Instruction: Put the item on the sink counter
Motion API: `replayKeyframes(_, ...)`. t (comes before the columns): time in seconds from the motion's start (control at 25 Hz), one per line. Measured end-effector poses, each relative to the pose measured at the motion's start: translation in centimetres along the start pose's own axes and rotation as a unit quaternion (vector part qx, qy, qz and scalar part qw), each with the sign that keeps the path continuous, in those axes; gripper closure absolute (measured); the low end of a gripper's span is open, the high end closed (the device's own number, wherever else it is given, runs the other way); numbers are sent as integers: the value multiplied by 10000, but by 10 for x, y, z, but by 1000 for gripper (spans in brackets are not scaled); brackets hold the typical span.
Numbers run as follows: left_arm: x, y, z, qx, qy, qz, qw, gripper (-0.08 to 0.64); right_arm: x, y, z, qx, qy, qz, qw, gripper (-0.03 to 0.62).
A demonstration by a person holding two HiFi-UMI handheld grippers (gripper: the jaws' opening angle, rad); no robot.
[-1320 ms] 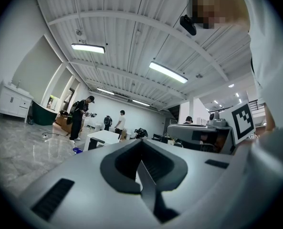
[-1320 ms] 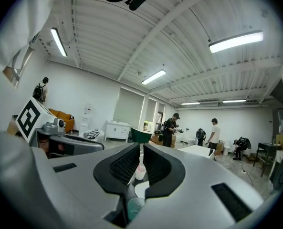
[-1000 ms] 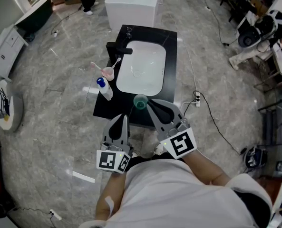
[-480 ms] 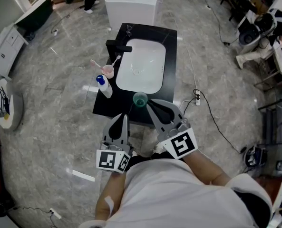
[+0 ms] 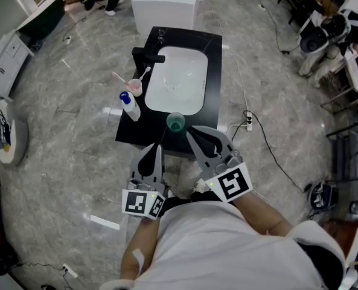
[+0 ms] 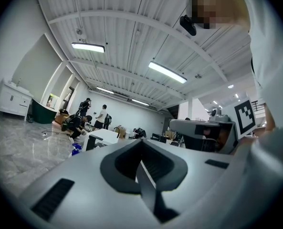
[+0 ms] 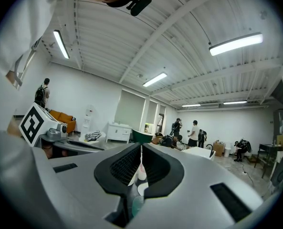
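The black sink counter (image 5: 214,77) with its white basin (image 5: 175,80) stands just ahead of me on the marble floor. My right gripper (image 5: 187,129) is shut on the rim of a translucent green cup (image 5: 175,122), which is over the counter's near edge by the basin. Whether the cup rests on the counter I cannot tell. In the right gripper view the green cup (image 7: 134,206) shows low between the closed jaws of the right gripper (image 7: 141,149). My left gripper (image 5: 159,147) hangs beside it short of the counter, shut and empty; in its own view the left gripper (image 6: 141,151) shows its jaws together.
A pink cup with a toothbrush (image 5: 134,86) and a blue-capped bottle (image 5: 129,106) stand on the counter's left side, by the black tap (image 5: 147,57). A white block (image 5: 169,5) stands beyond the counter. A power strip and cable (image 5: 247,123) lie on the floor to the right.
The whole head view has shifted a little, so the counter sits slightly higher in the picture. Both grippers and the green cup keep their places relative to the counter.
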State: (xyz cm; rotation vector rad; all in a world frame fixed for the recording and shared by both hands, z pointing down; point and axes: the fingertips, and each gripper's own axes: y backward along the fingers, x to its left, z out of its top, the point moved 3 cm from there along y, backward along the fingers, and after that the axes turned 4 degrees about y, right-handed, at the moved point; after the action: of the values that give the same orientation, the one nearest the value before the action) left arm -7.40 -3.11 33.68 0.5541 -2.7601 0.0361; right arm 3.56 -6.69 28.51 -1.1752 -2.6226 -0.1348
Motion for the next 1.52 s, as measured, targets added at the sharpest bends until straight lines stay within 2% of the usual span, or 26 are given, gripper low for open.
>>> replayKeyframes(0.8, 1, 12, 1, 21, -54, 25, 10000, 557, 8, 8, 11, -213, -173, -48, 9996, 555)
replayKeyframes(1.16, -2, 10, -1, 105, -74, -83, 9999, 557, 7, 12, 4, -95, -332, -94, 9994, 555)
replayKeyframes(1.52, -3, 10, -6, 177, -31, -103, 9998, 557, 13, 16, -22, 255, -420, -54, 9988, 555)
